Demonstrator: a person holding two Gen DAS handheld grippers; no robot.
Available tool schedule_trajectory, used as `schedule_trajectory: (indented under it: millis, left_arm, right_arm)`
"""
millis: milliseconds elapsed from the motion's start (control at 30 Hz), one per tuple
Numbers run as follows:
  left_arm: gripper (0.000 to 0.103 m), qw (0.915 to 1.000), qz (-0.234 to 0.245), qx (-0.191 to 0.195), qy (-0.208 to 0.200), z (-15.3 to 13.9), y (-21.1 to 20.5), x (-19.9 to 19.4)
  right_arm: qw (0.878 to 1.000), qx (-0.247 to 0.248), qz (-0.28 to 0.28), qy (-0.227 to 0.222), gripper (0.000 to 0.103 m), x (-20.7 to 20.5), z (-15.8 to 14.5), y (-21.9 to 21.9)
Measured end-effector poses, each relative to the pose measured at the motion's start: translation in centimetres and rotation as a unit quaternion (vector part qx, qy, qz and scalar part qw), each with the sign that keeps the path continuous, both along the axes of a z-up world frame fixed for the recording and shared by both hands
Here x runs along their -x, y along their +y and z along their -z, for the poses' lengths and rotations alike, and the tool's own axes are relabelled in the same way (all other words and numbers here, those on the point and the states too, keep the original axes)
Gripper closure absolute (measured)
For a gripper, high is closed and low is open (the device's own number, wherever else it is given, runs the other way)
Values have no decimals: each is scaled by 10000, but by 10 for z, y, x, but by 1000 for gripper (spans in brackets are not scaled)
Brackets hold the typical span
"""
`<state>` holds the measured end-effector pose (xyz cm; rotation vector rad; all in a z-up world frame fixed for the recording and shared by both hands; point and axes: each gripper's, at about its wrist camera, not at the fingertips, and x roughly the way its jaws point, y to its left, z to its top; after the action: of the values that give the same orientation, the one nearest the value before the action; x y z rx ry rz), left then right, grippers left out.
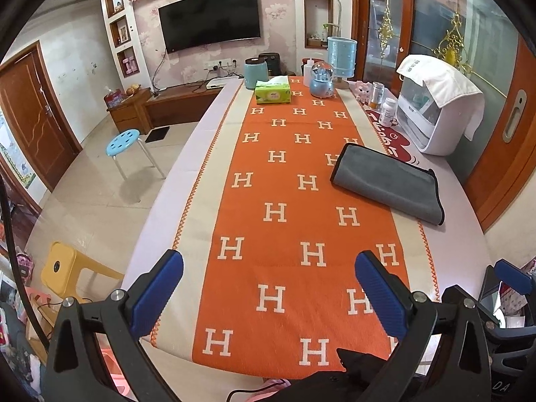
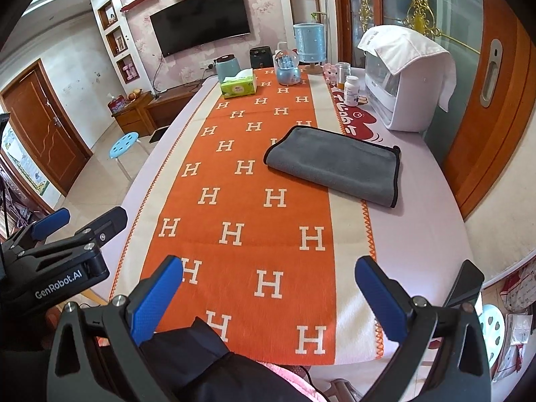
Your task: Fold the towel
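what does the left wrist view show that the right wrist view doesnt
Only the left wrist view shows the yellow stool on the floor beside the table.

Only the right wrist view shows the left gripper from the side, with its GenRobot.AI label.

Both show the folded grey towel lying untouched on the orange runner, the green tissue box, and open jaws on the right gripper.

Somebody's living room, lived-in for sure

Big wall-mounted TV is the giveaway: display niches either side of it, low wooden cabinet underneath, blue stool on the tiles in front, wooden door off left.
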<state>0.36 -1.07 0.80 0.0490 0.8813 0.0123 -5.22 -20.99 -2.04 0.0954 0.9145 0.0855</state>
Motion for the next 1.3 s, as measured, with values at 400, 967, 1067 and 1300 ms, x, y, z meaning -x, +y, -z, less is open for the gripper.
schedule_trajectory:
  millis: [400, 967, 1067, 1300]
  left_arm:
    - [1, 9999, 94, 26, 27, 2, -3, -8]
    - [1, 9999, 113, 33, 42, 3, -3, -10]
    - [1, 9999, 113, 31, 48, 3, -3, -10]
    - [1, 9999, 122, 35, 48, 5, -3, -9]
  right_arm:
    - [9999, 47, 88, 127, 0, -10, 7, -4]
    - [9998, 46, 55, 190, 0, -10, 10, 0]
    - [9998, 42, 50, 196, 0, -10, 10, 0]
    - [9997, 36, 48, 218, 0, -9, 11, 1]
